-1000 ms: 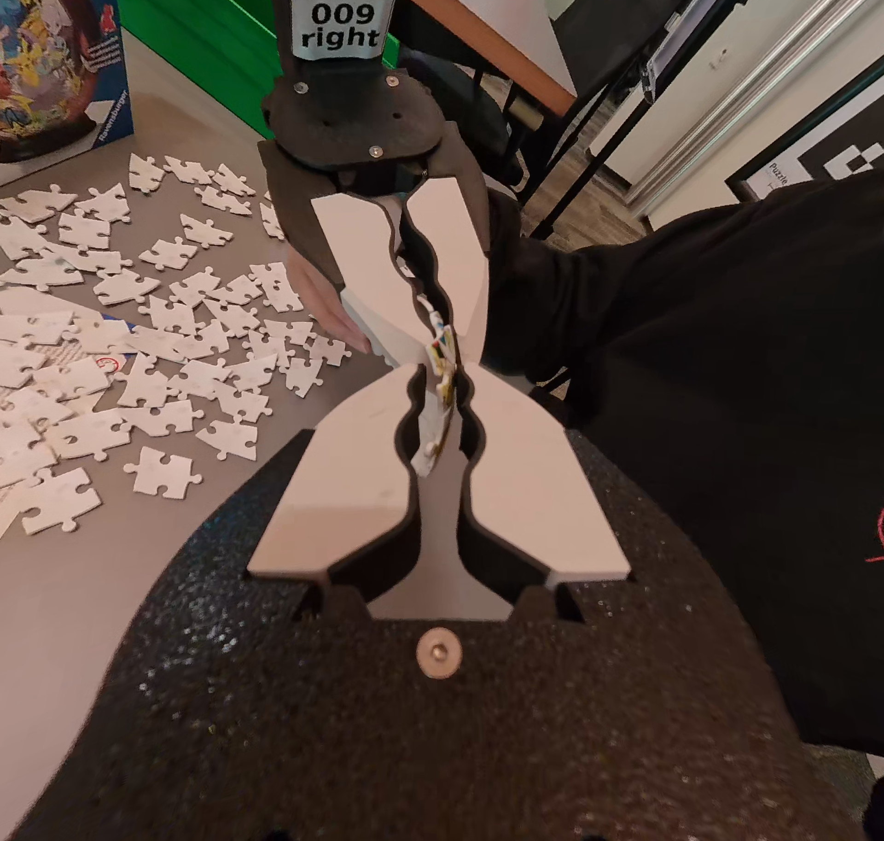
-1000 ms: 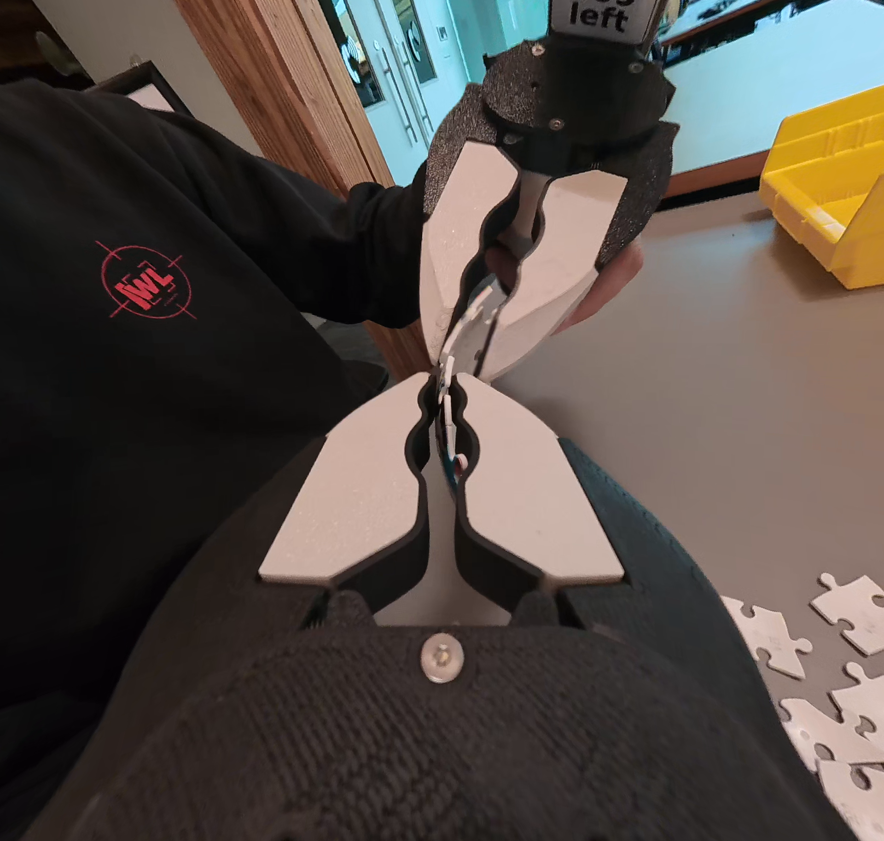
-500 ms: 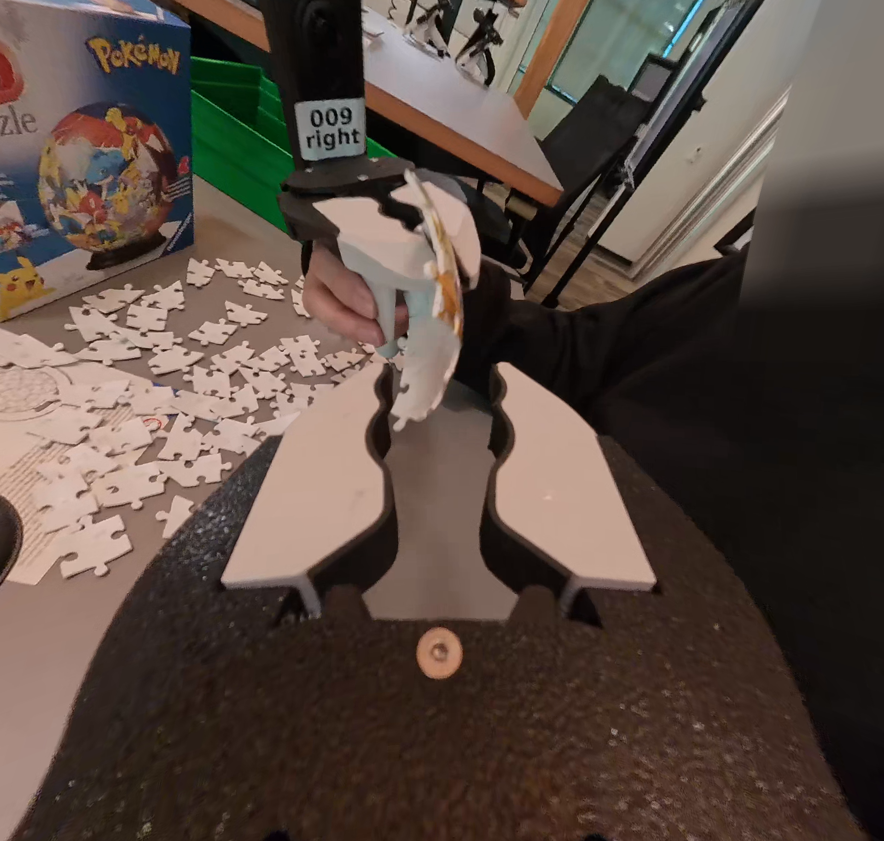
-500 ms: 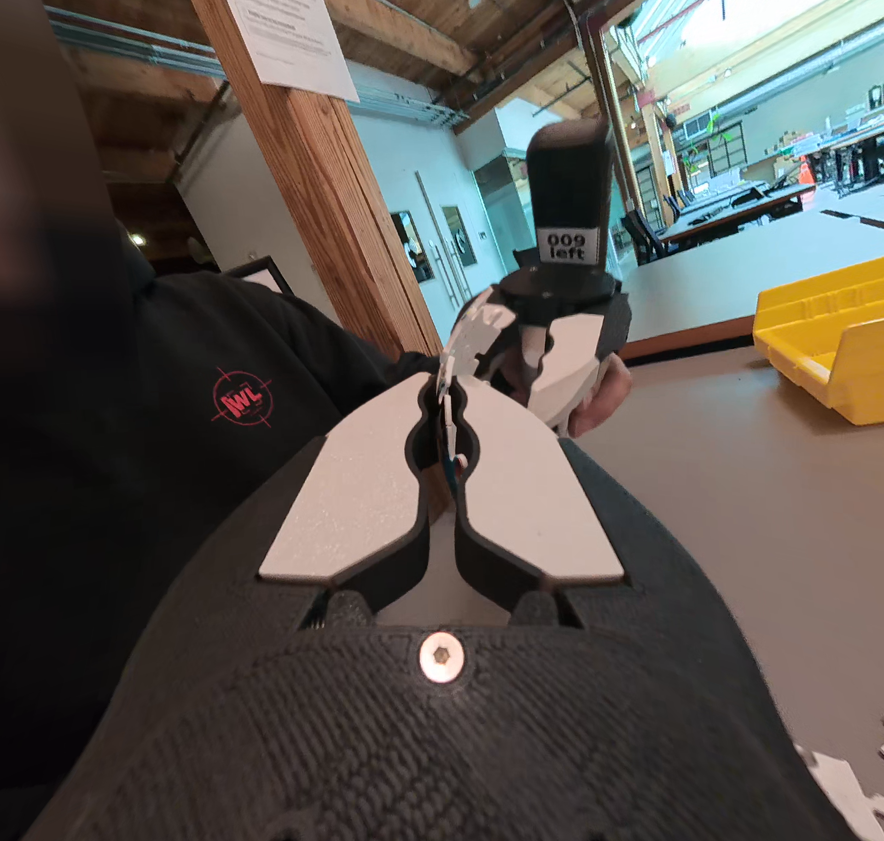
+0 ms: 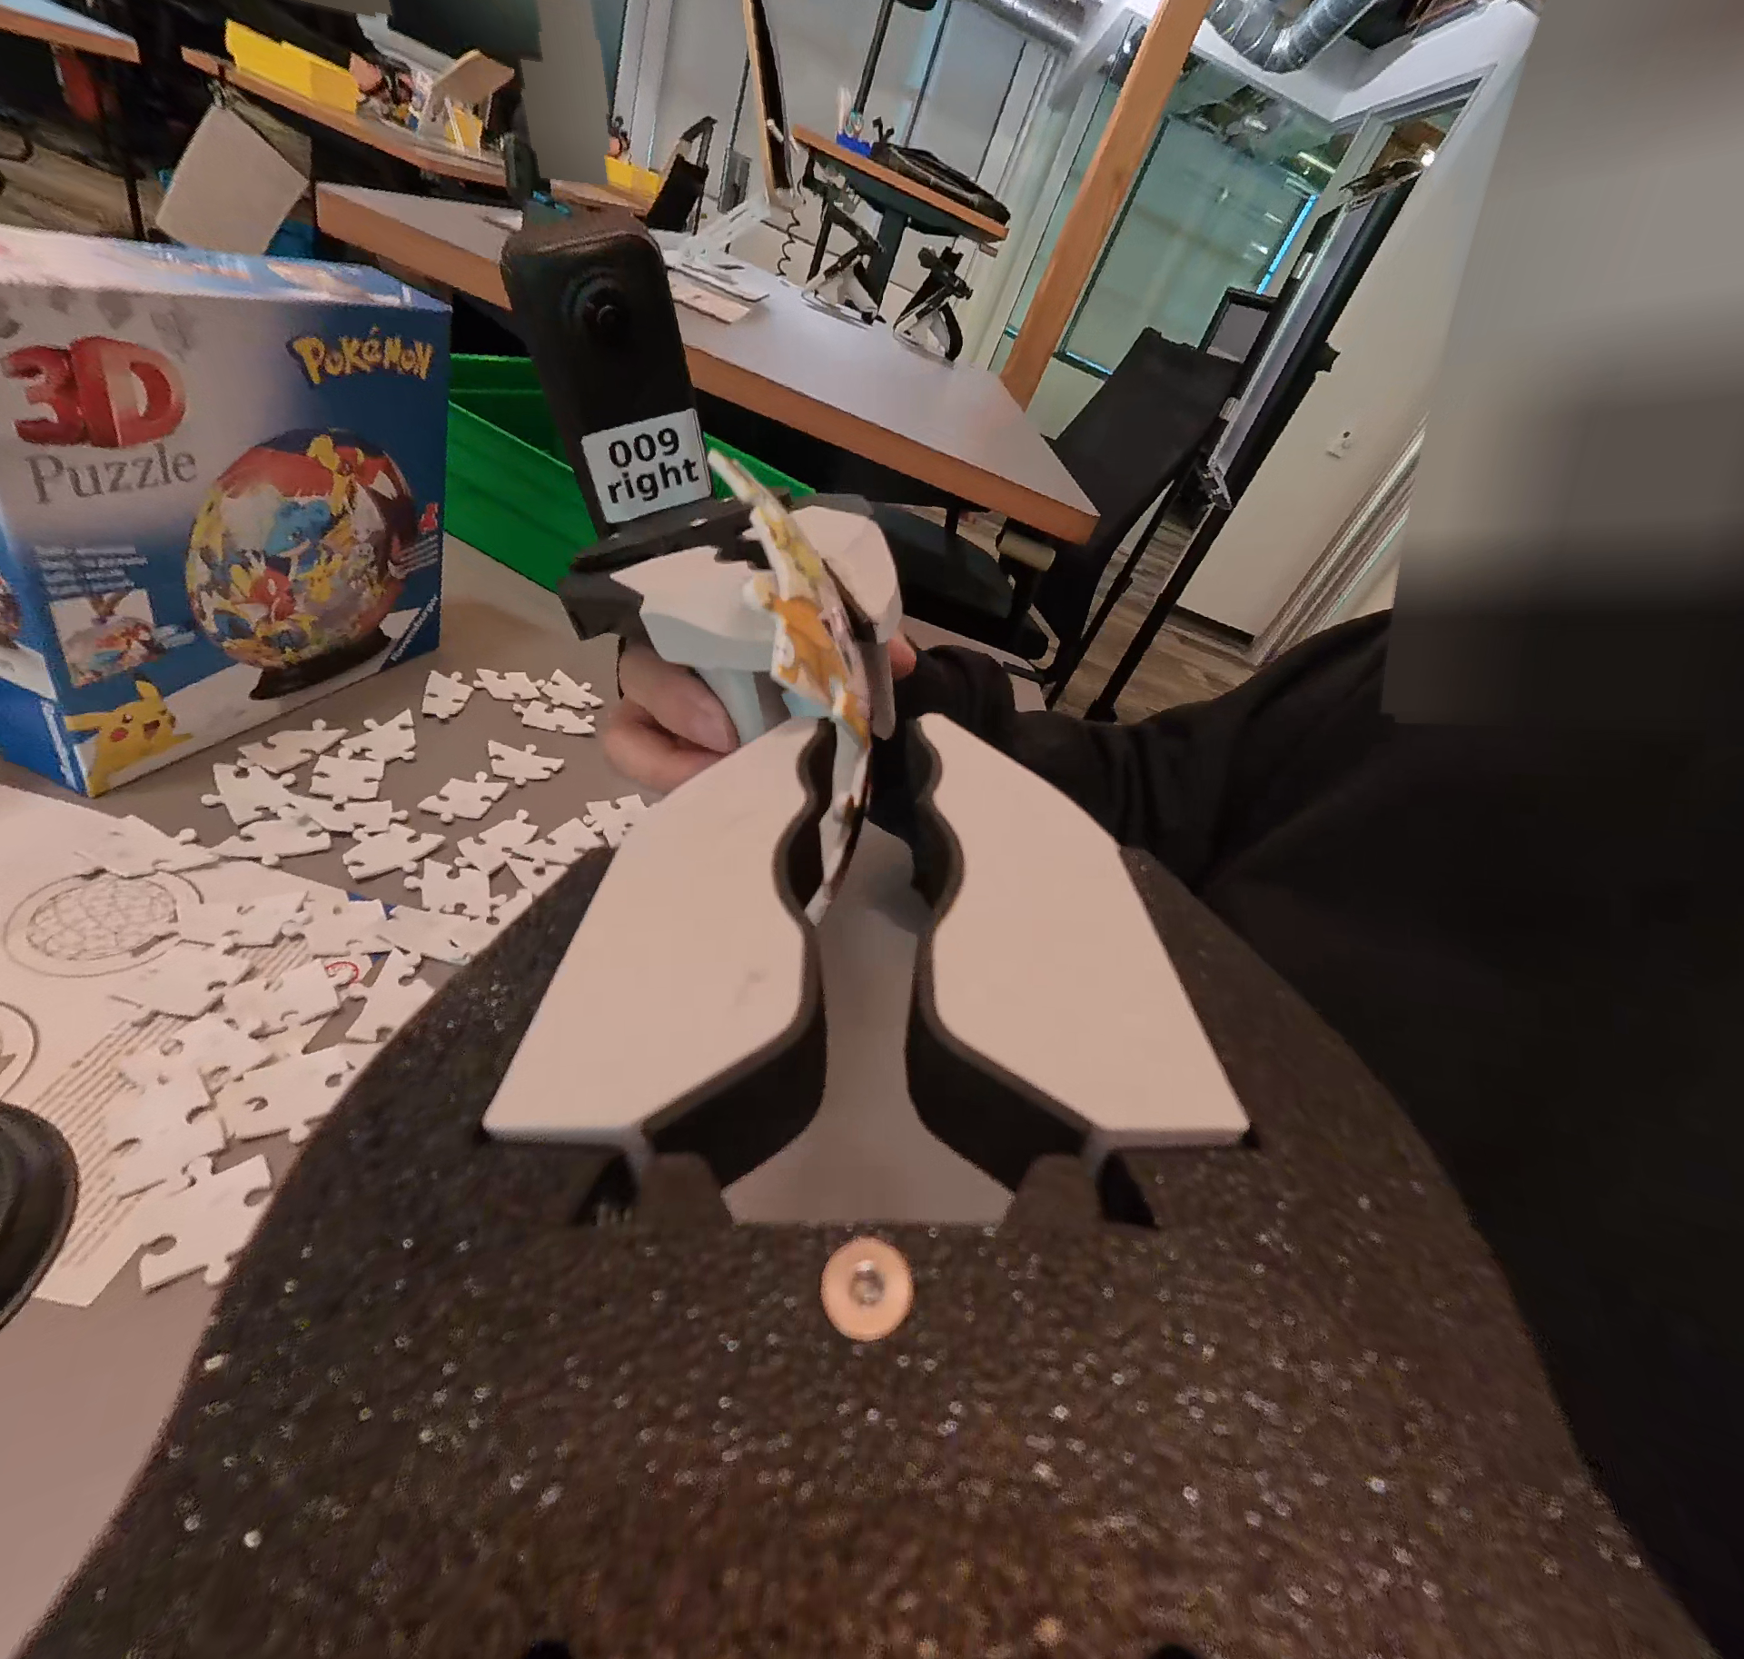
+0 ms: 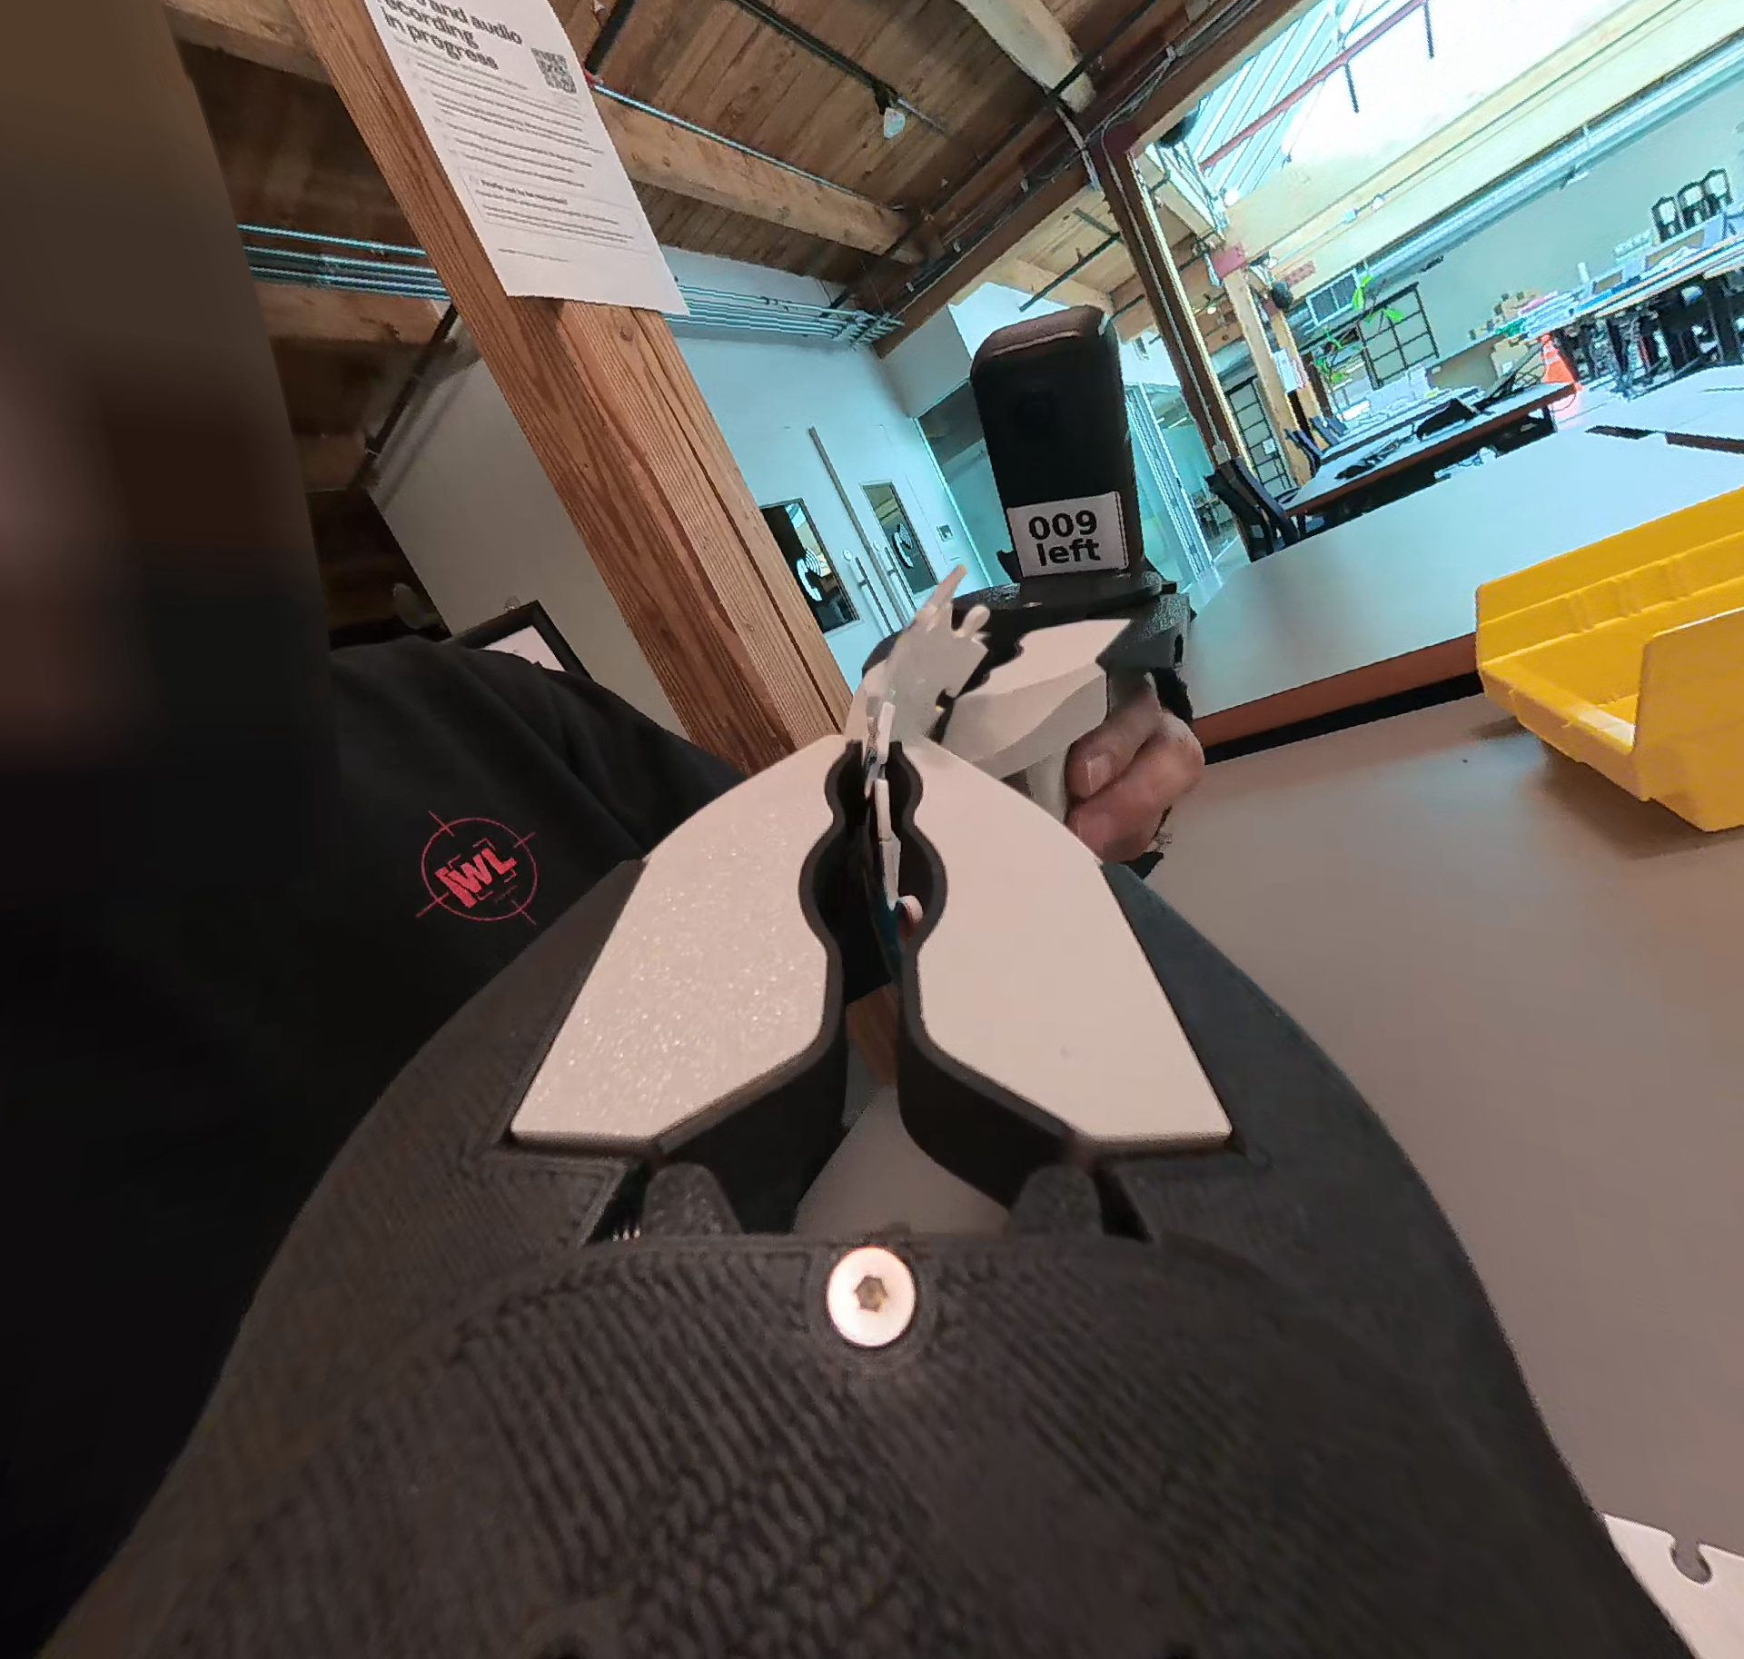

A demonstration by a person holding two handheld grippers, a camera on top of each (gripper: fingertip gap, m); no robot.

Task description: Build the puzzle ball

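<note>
Now raised higher off the grey table than a moment ago, curved strip of joined colourful plastic puzzle pieces pinched in narrow right gripper fingers, poking between parted, empty left gripper fingers, likely for inspection or regrasp.

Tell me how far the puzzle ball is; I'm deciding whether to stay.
Early days. Done: only a small curved strip of joined pieces. In hand: the right tool is clamped on that strip, and the left tool is open with the strip's end between its fingers. Left: nearly everything, since most pieces lie loose and face down on the table by the box.
</note>
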